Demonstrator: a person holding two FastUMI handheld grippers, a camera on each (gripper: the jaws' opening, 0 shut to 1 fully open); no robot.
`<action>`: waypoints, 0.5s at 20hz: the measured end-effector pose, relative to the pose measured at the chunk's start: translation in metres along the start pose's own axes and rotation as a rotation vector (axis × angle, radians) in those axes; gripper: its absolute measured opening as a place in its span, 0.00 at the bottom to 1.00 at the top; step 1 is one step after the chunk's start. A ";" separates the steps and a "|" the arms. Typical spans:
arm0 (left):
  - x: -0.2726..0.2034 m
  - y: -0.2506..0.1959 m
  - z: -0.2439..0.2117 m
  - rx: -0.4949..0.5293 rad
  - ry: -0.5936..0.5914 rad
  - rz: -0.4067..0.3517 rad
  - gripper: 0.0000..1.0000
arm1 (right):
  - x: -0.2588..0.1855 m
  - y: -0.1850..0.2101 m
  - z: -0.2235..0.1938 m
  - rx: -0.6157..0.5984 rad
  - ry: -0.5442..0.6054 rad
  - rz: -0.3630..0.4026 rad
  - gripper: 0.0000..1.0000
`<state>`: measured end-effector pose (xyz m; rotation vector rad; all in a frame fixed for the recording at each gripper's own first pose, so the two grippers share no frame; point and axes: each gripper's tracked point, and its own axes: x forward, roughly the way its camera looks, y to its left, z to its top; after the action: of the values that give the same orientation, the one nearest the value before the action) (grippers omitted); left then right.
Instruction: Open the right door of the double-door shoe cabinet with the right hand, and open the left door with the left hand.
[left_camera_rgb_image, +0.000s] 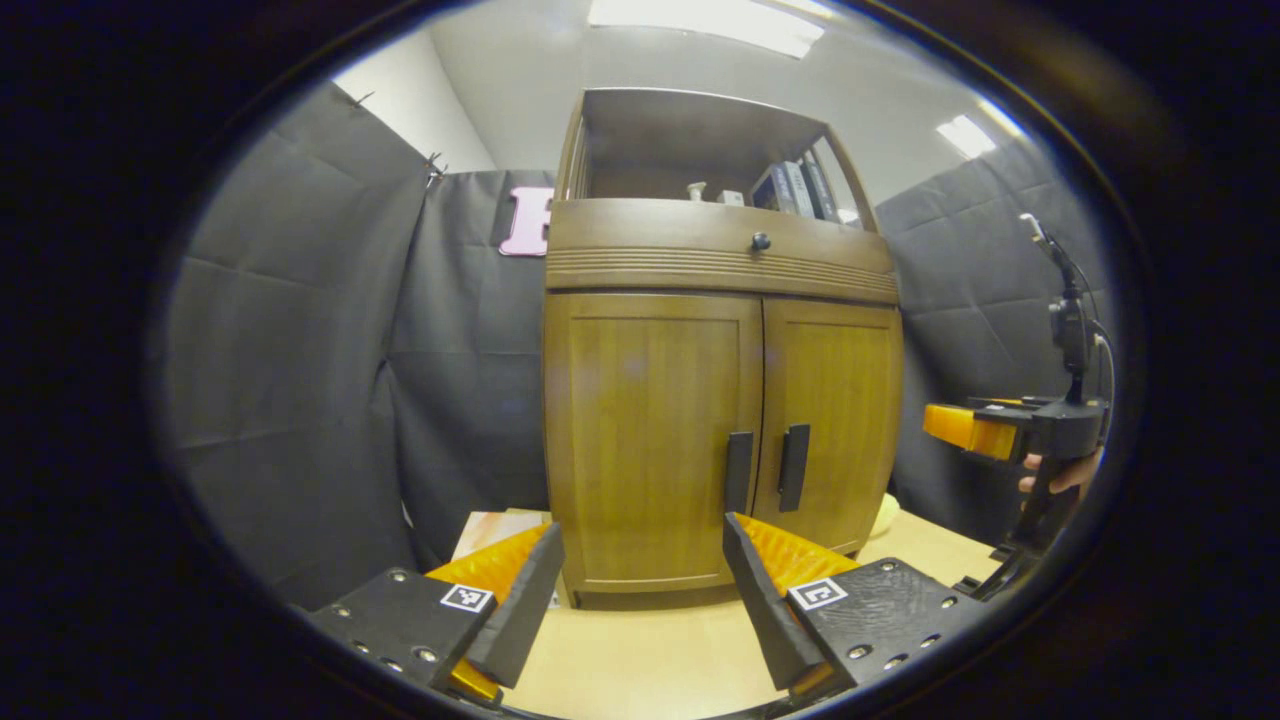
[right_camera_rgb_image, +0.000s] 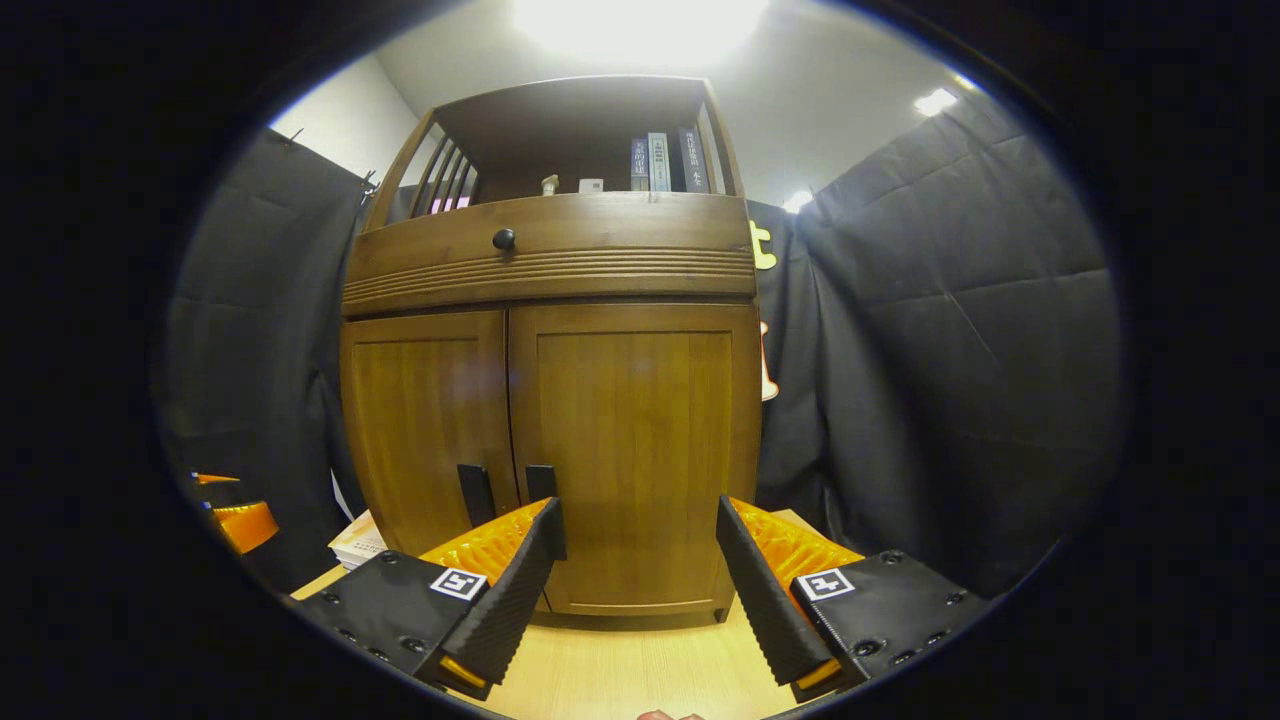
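The shoe cabinet stands on the counter with its left door and right door closed, handles side by side. The left gripper and right gripper hang spread before it, touching nothing.

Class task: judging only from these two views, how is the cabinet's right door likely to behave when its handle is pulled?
The right door looks like rigid wood, so it probably swings stiffly without flexing. Its slim upright handle may be slippery to pinch. The cabinet looks tall and may shift on the table.
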<state>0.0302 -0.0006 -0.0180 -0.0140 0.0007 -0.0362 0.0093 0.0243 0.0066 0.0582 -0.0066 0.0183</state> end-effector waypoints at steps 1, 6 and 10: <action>0.000 0.001 0.001 0.000 -0.003 0.001 0.92 | 0.001 0.001 -0.002 0.004 0.005 0.001 0.97; 0.008 0.006 -0.001 -0.026 0.000 -0.008 0.92 | 0.012 0.007 -0.005 0.007 0.030 -0.002 0.97; 0.010 0.006 -0.008 -0.039 0.010 -0.015 0.91 | 0.029 0.020 -0.003 0.027 0.045 0.010 0.94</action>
<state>0.0404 0.0045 -0.0256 -0.0532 0.0117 -0.0517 0.0375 0.0451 0.0050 0.0849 0.0382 0.0300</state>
